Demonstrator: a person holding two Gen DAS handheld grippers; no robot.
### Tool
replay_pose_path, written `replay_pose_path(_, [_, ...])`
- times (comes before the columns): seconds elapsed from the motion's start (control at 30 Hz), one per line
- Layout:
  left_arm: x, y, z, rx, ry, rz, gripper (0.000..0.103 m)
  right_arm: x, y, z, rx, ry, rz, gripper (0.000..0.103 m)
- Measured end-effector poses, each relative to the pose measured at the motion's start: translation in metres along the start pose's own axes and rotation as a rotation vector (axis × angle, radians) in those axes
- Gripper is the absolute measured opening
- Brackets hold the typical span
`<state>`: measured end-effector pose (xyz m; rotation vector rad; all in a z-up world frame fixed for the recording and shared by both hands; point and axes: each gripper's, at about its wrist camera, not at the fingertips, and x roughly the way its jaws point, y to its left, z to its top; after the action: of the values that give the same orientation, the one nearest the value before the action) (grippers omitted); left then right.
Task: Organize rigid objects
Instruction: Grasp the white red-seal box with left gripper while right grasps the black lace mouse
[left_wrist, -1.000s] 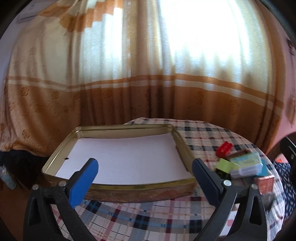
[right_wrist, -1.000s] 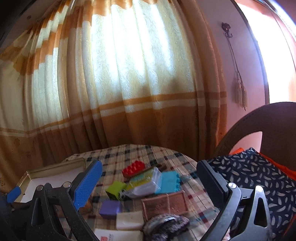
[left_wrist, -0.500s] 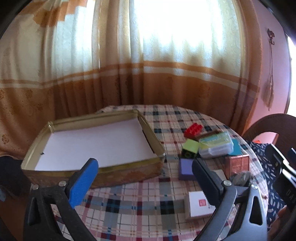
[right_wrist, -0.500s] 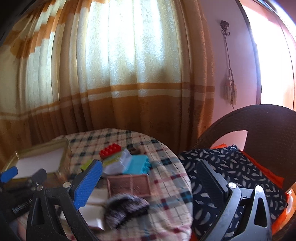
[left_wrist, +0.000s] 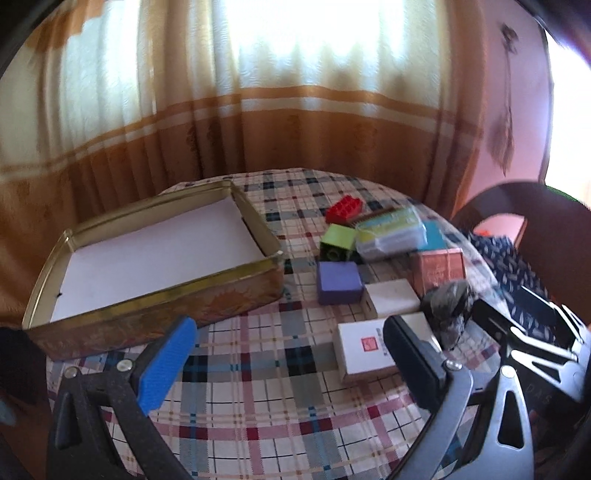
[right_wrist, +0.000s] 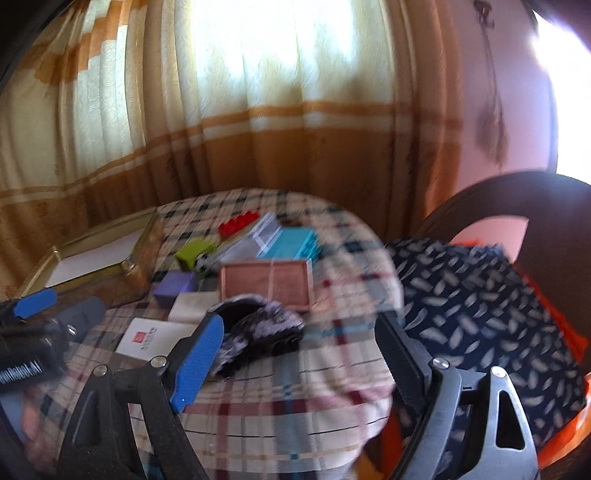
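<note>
While both claws, left (left_wrist: 284, 363) and right (right_wrist: 295, 354), gape wide and empty, small rigid blocks, among them a purple cube (left_wrist: 338, 282), lie right of the gold rectangular tin (left_wrist: 155, 295) on the plaid tabletop (left_wrist: 258, 406)

Striped curtain (left_wrist: 258, 110) (backlit), wicker chair (right_wrist: 517, 192)

A shiny gold metal tin (left_wrist: 155, 295) is seen at the left of the frame, lined with matt white paper (left_wrist: 155, 254). The counter (left_wrist: 266, 387) is covered by a woven checked cloth. Smooth plastic is shown by the red brick (left_wrist: 344, 209), the green block (left_wrist: 338, 238) and the clear glossy case (left_wrist: 391, 236). A matt purple block (left_wrist: 338, 282) and a white cardboard box (left_wrist: 364, 350) are seen nearby. Ribbed blue and black pads are carried by the left tool (left_wrist: 288, 365).
</note>
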<state>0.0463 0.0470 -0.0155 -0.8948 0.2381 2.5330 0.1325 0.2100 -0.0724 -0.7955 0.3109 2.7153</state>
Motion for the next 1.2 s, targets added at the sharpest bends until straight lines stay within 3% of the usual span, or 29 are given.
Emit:
replay_pose_path(0.27, [0.01,-0.008,-0.002,0.053,0.051,0.009,0.102,0.039,0.008,0.005,0.026,0.139,0.064,0.086])
replay_pose_path(0.37, [0.013,-0.01,-0.004,0.053,0.072,-0.001,0.102,0.045,0.015,0.008,-0.034,0.143,0.052,0.083])
replay_pose_path(0.4, [0.014,-0.011,-0.004,0.052,0.076,-0.004,0.102,0.044,0.016,0.008,-0.048,0.141,0.06,0.073])
replay_pose_path(0.43, [0.014,-0.012,-0.005,0.053,0.079,-0.007,0.102,0.043,0.016,0.008,-0.06,0.136,0.063,0.07])
replay_pose_path(0.57, [0.016,-0.015,-0.005,0.054,0.097,-0.034,0.102,0.034,0.009,0.008,-0.058,0.129,0.06,0.069])
replay_pose_path(0.67, [0.019,-0.02,-0.003,0.05,0.114,-0.069,0.102,0.015,-0.005,0.011,-0.005,0.077,0.075,0.069])
replay_pose_path(0.8, [0.028,-0.036,0.003,0.05,0.14,-0.131,0.102,-0.007,-0.02,0.022,0.027,-0.018,0.015,0.069])
replay_pose_path(1.0, [0.054,-0.061,0.003,0.113,0.199,-0.075,0.102,-0.01,-0.029,0.025,0.061,-0.024,0.001,0.069])
replay_pose_path(1.07, [0.062,-0.062,-0.001,0.121,0.241,-0.056,0.089,-0.009,-0.03,0.024,0.062,-0.018,0.007,0.069])
replay_pose_path(1.2, [0.068,-0.048,-0.002,0.037,0.279,-0.126,0.084,-0.01,-0.029,0.023,0.066,-0.017,0.009,0.069])
